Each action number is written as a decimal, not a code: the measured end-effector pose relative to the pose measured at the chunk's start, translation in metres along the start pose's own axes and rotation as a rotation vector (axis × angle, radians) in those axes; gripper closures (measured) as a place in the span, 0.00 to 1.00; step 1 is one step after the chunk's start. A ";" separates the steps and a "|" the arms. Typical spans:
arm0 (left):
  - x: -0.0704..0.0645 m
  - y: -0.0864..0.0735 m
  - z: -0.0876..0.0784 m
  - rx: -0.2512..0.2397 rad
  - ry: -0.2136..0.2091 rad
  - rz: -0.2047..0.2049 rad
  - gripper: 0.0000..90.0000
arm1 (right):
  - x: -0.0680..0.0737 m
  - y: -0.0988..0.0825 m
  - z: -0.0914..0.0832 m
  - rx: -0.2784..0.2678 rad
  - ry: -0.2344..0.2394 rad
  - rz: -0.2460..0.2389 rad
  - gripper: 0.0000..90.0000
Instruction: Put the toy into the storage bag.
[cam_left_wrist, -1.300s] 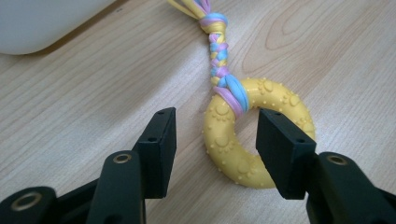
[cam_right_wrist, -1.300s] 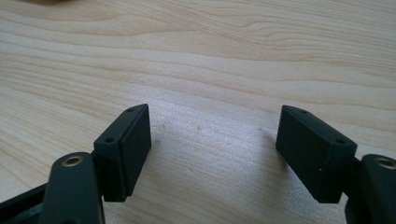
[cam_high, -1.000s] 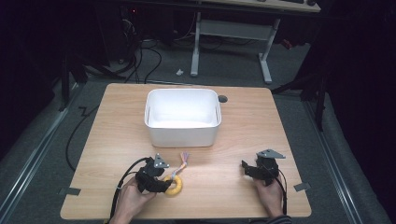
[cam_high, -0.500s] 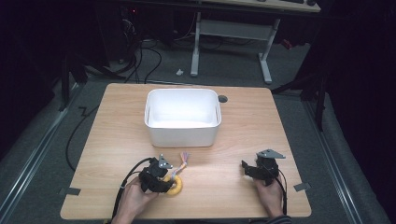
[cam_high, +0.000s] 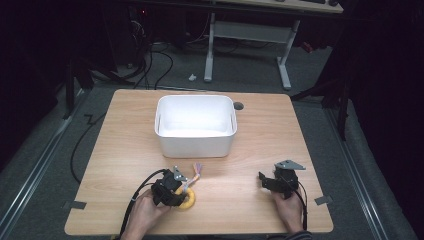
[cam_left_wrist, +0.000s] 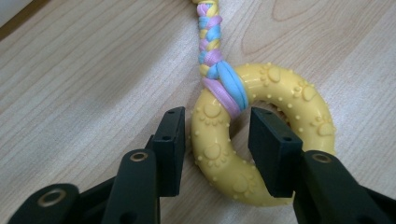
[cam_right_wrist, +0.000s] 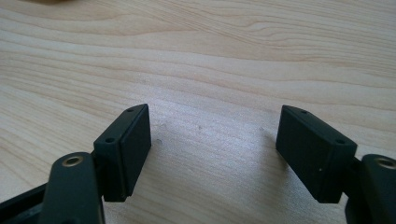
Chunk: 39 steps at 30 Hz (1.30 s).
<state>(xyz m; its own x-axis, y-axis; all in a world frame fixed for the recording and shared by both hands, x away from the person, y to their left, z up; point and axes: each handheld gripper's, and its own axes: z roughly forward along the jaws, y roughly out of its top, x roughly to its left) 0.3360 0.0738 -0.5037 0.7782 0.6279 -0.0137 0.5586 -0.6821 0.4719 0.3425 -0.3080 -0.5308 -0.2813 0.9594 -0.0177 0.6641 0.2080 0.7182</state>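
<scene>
A yellow rubber ring toy (cam_left_wrist: 261, 140) with paw prints and a pink, blue and yellow braided rope (cam_left_wrist: 208, 37) tied to it lies flat on the wooden table. My left gripper (cam_left_wrist: 215, 130) straddles the ring's left band. One jaw stands outside the ring and the other in its hole, and a thin gap shows beside the outer jaw. In the high view the ring (cam_high: 188, 203) lies at the front left under the left gripper (cam_high: 179, 195). My right gripper (cam_high: 263, 179) rests at the front right, and its jaws (cam_right_wrist: 215, 135) stand wide open over bare wood.
A white rectangular bin (cam_high: 195, 146) stands at the table's middle, a little behind the ring. The rope's loose end (cam_high: 197, 168) points toward it. A round cable hole (cam_high: 238, 106) sits by the bin's back right corner. A black cable trails off the front left edge.
The left gripper has crept slightly forward and down so its jaws sit around the ring's band. The right gripper has stayed put.
</scene>
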 end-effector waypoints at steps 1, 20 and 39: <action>0.000 0.000 0.000 0.000 0.000 0.003 0.65 | 0.000 0.000 0.000 0.000 0.000 0.000 0.30; 0.001 0.001 -0.004 0.000 0.001 0.012 0.72 | 0.000 0.000 0.000 0.000 0.001 0.001 0.30; 0.005 -0.002 -0.024 -0.061 -0.003 -0.043 0.73 | 0.000 0.000 0.000 0.000 0.004 -0.006 0.29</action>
<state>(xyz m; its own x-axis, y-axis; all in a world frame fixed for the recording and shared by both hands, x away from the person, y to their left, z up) 0.3321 0.0877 -0.4842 0.7550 0.6546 -0.0377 0.5729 -0.6305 0.5237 0.3422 -0.3076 -0.5308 -0.2878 0.9575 -0.0193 0.6622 0.2135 0.7183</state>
